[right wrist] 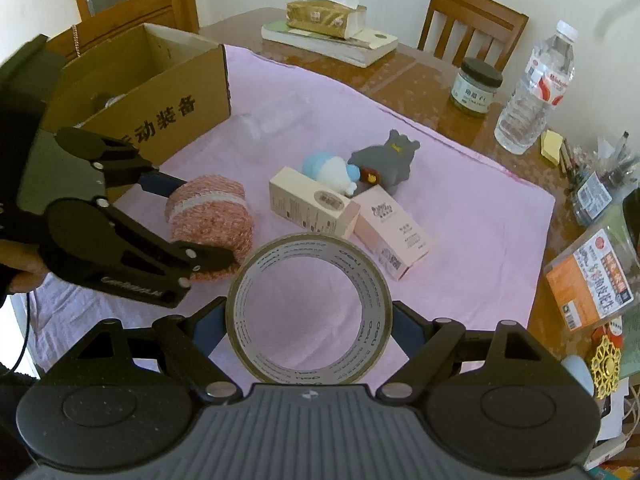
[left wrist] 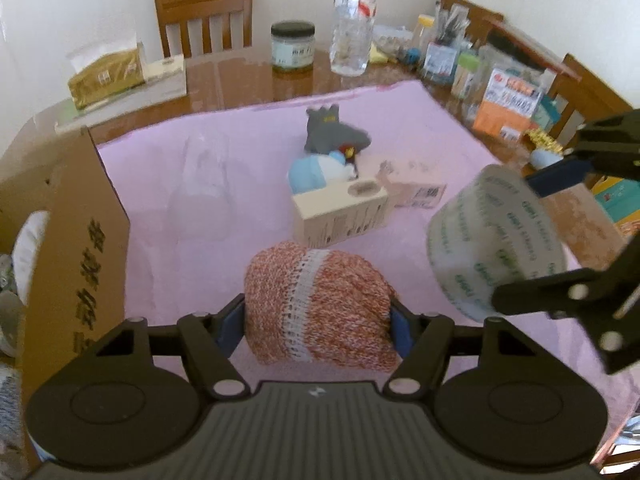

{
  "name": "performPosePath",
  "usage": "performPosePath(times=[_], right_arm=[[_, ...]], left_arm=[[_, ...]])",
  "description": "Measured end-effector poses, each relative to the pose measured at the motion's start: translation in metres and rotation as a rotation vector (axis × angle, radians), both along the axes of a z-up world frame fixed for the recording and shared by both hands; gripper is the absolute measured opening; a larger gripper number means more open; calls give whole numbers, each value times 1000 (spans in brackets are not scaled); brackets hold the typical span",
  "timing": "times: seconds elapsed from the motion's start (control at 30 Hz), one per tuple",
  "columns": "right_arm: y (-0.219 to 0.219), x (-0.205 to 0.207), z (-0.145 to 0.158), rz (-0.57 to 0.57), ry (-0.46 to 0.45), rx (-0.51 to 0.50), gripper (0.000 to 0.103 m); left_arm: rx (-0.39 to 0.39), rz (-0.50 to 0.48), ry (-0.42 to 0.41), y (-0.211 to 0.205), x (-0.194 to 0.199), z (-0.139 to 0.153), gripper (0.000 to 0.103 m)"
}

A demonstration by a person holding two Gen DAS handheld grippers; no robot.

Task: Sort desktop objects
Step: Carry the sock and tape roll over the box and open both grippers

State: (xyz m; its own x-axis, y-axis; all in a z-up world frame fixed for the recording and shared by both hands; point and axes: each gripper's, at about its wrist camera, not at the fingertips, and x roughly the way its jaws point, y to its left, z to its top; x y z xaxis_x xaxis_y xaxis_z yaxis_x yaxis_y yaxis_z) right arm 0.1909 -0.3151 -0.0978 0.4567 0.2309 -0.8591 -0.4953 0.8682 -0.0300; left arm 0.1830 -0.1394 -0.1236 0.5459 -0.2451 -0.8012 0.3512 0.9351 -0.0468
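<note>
An orange-and-white knitted roll (left wrist: 320, 292) lies on the pink cloth (left wrist: 208, 248), and my left gripper (left wrist: 316, 320) is shut on it, one blue pad pressed on each side. The right wrist view shows this gripper (right wrist: 200, 222) clamped across the roll (right wrist: 212, 216). My right gripper (right wrist: 308, 320) is shut on a roll of tape (right wrist: 256, 280), held above the cloth with its hole facing the camera. In the left wrist view the tape (left wrist: 496, 240) hangs at the right. On the cloth lie a cream box (right wrist: 312, 200), a pink box (right wrist: 392, 240), a blue-white toy (right wrist: 328, 168) and a grey toy (right wrist: 384, 156).
An open cardboard box (right wrist: 160, 92) stands at the cloth's left edge with things inside. Behind are a tissue box (right wrist: 324, 16) on books, a jar (right wrist: 476, 88) and a water bottle (right wrist: 532, 92). Packets and pens crowd the right edge (right wrist: 592, 280). Chairs ring the table.
</note>
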Motion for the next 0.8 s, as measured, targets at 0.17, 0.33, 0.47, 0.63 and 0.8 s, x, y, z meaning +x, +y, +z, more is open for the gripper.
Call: performPosePath(times=[0.17,0.33,0.47,0.63,0.8], right_arm=[[6,1,9,17,-17,7,88],[16,3,18,39,-37,9,88],[26,6,24,60,-52,20,88],[48,10,34,106,-75,35,88],[69,12,48,153,-97,53,88]], left_arm=[[-12,-4,-30,7,-8,26,70],[-4,11,-63,16,-19,53,70],[-9,24,-87,26,-29,71,70],[-10,45,-109,43,-39,88,70],[-1,68,-131,63,-47,102,70]])
